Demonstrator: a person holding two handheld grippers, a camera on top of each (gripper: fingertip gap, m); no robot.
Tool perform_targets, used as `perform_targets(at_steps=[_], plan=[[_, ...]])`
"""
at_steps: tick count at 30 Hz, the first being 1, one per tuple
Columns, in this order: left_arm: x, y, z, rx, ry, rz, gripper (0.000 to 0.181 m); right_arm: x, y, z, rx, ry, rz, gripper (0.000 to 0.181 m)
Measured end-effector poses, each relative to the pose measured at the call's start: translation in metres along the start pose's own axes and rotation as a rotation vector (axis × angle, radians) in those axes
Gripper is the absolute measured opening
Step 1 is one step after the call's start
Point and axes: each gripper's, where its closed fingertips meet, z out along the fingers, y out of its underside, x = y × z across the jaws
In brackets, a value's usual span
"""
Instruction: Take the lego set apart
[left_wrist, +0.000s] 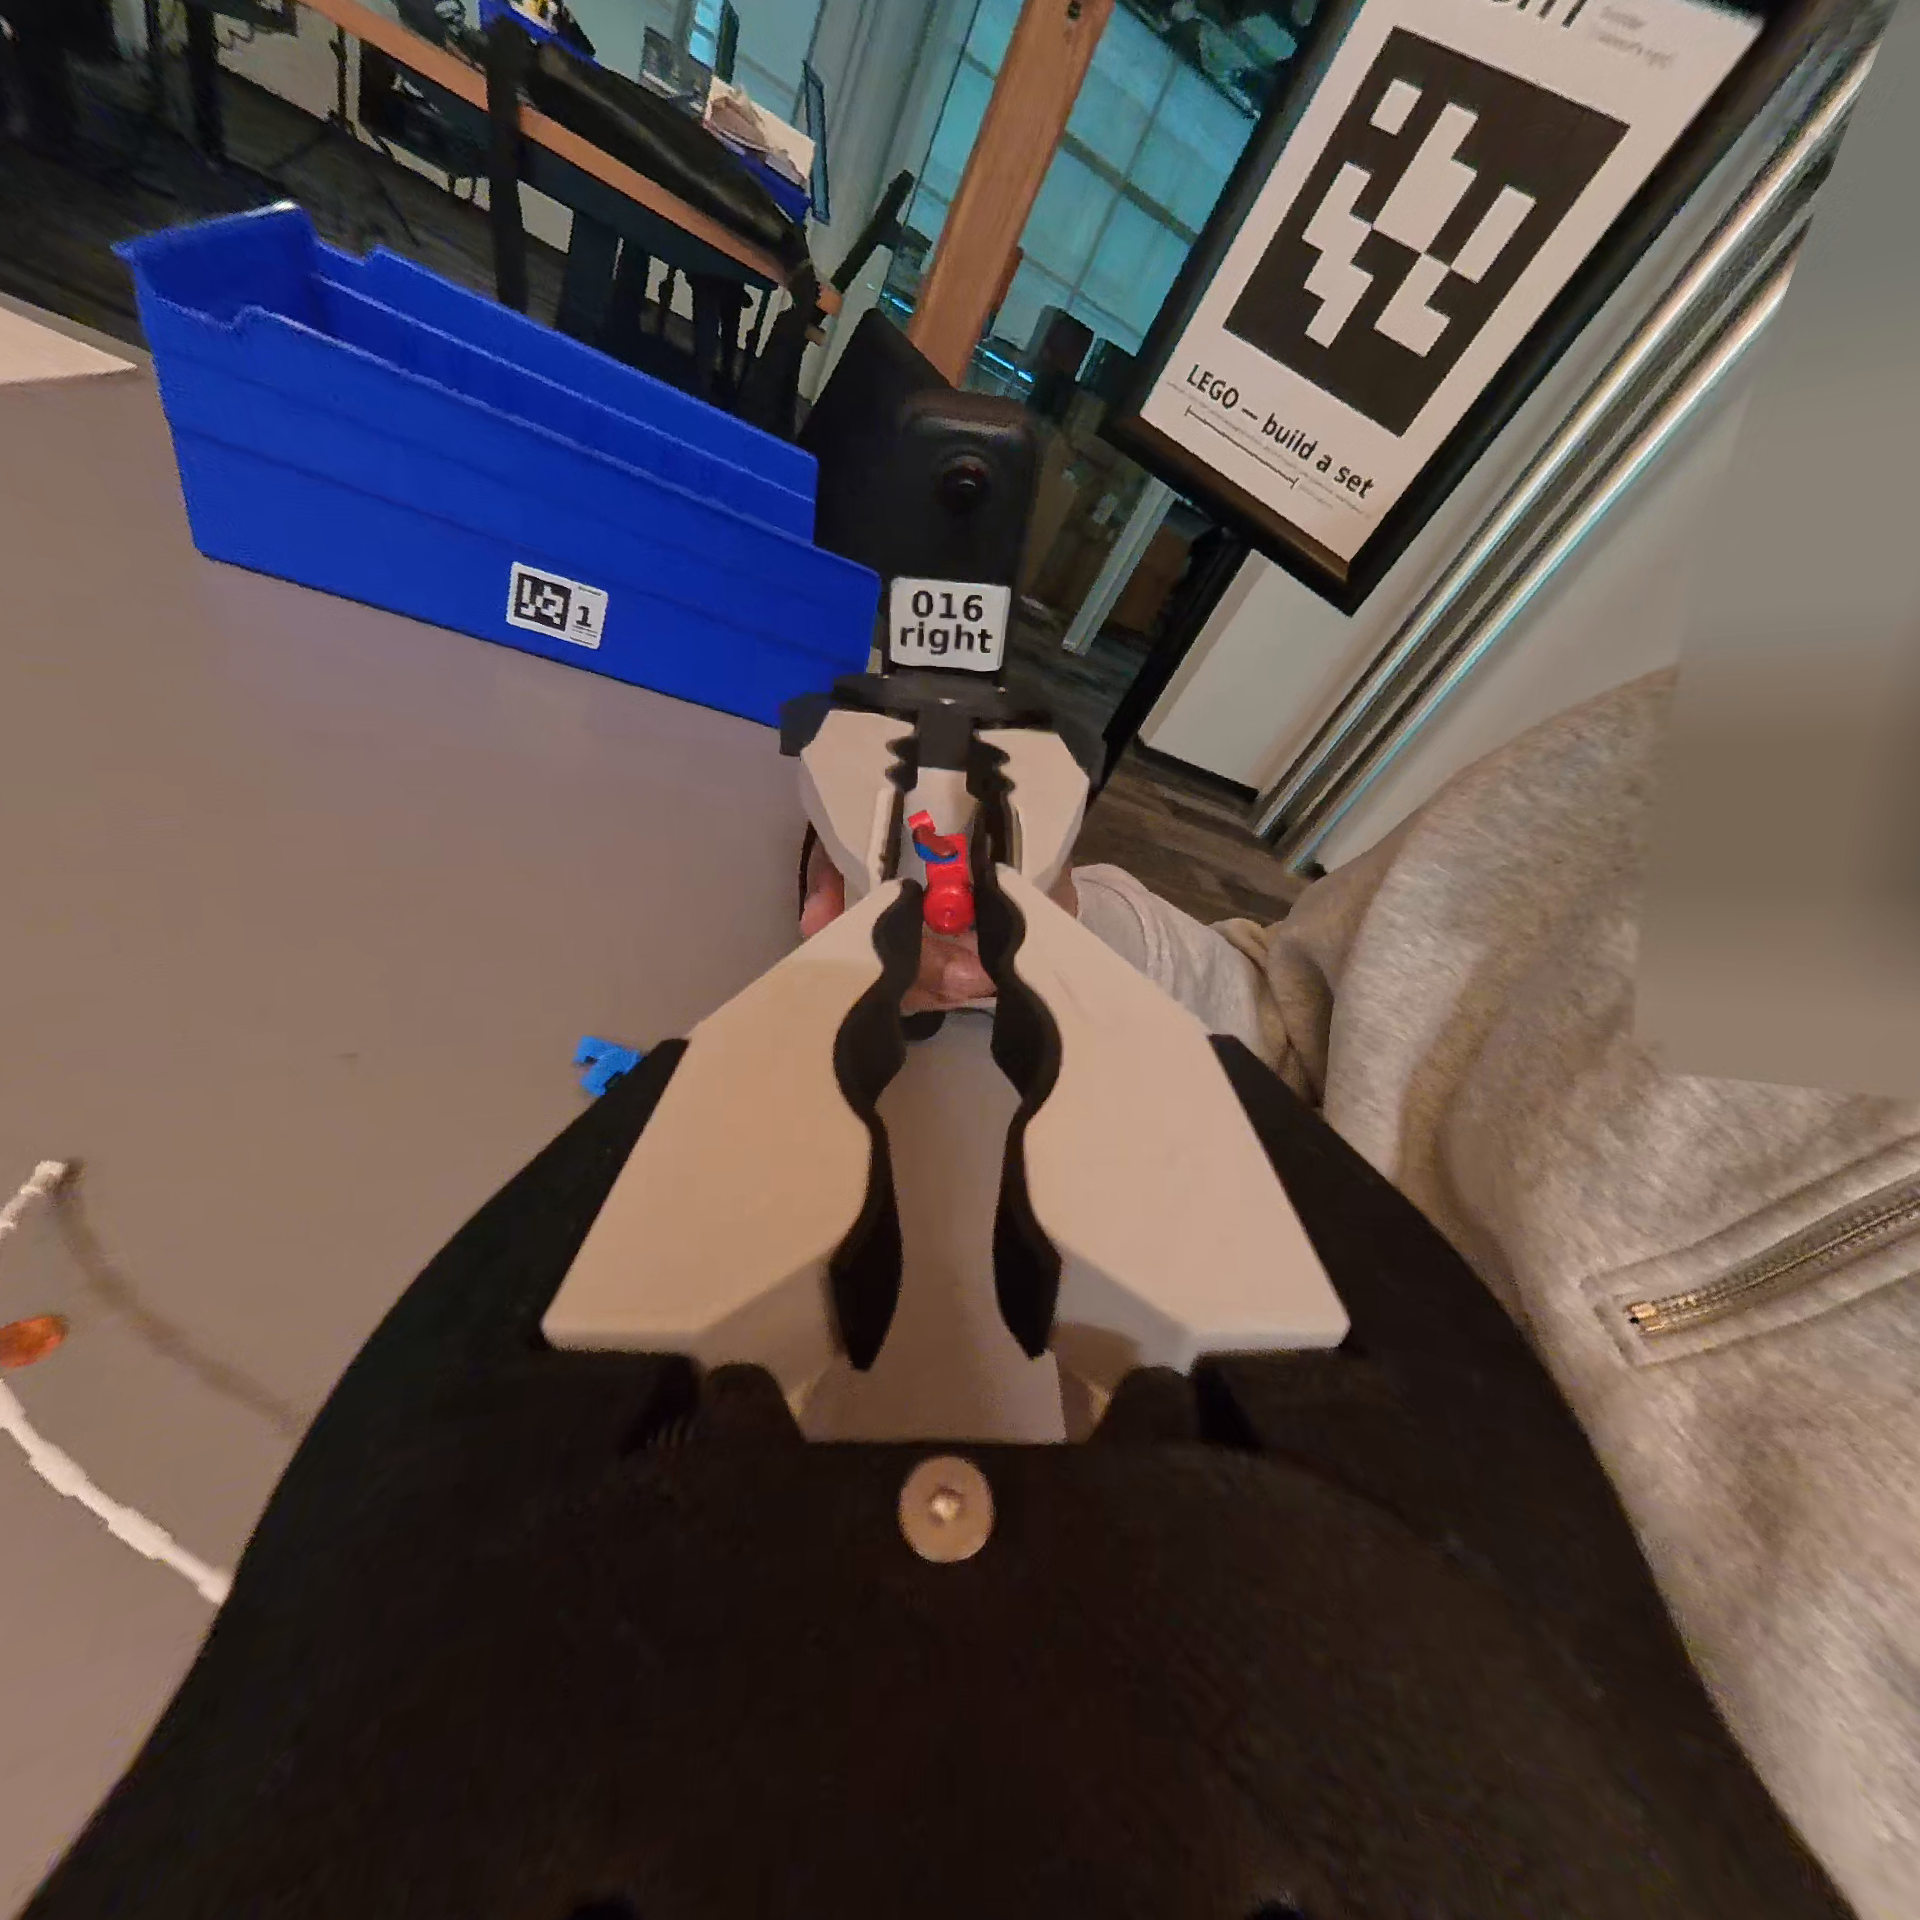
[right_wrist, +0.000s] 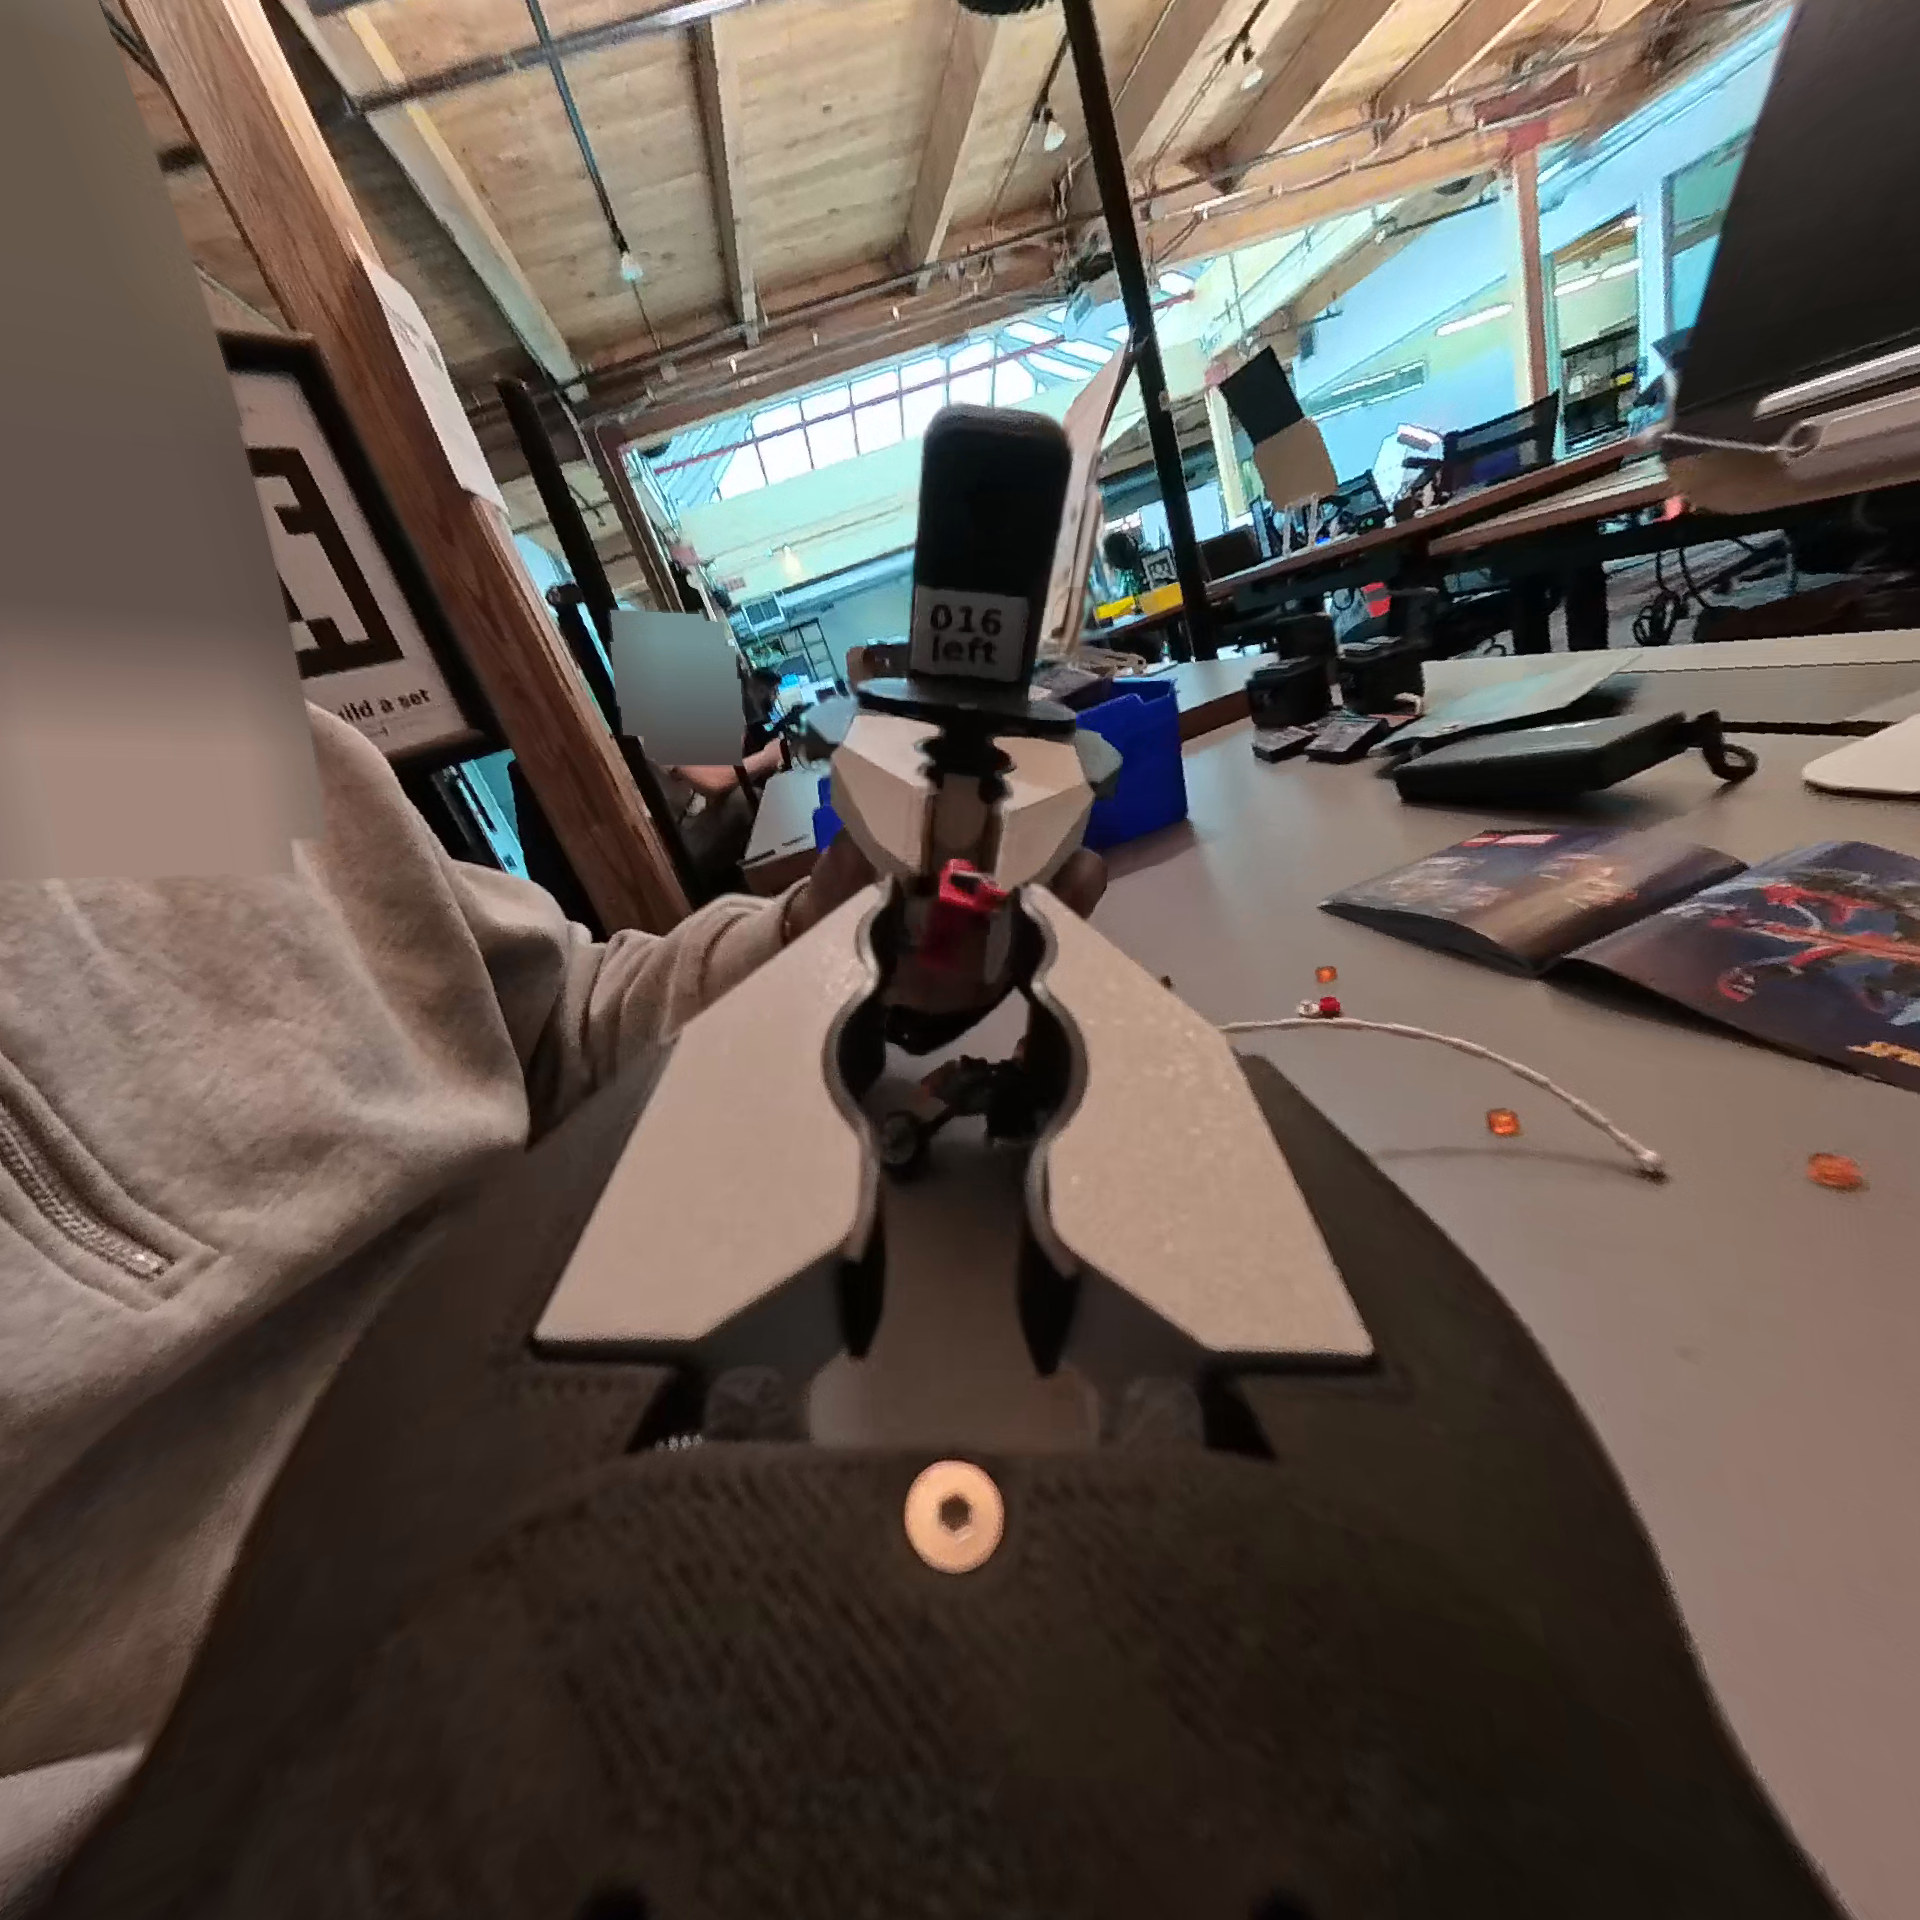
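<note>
My two tongs meet tip to tip above the near edge of the grey counter (left_wrist: 312, 883), and the lego piece sits between them, lifted clear of the surface. In the left wrist view, the left tongs (left_wrist: 948, 909) are closed on the small red lego piece (left_wrist: 943, 902), which has a bit of blue at its far end; just beyond it the right tongs (left_wrist: 940, 831) face me, and their narrow gap also pinches that far end. From the right wrist view the same red piece (right_wrist: 961, 906) shows at the tips of the right tongs (right_wrist: 956, 920), clamped, with the left tongs (right_wrist: 961, 831) directly opposite and touching it. Lower down, seen through the gap between my right fingers, a small dark lego assembly (right_wrist: 961, 1101) with a wheel lies on the counter — I cannot tell its details. Far left in the left view stands a blue bin (left_wrist: 468, 447) with a tag on its side, and a blue lego part (left_wrist: 603, 1062) lies near the left tongs. To the right in the right view I see an open instruction booklet (right_wrist: 1662, 935), a white string (right_wrist: 1455, 1060) and a few orange studs (right_wrist: 1834, 1169) scattered apart — all resting on the counter. A grey sleeve (left_wrist: 1558, 1091) fills the right side.
</note>
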Motion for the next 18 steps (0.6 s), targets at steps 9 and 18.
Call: perform_targets(at_steps=[9,18], plan=[[0.001,-0.001,-0.003,0.038,0.072,-0.228,0.009,-0.002,-0.001,0.001,0.002,0.02,-0.09,0.012],[-0.003,-0.009,-0.013,0.13,0.18,-0.377,0.009,0.0,-0.007,-0.004,0.01,0.165,-0.399,0.027]])
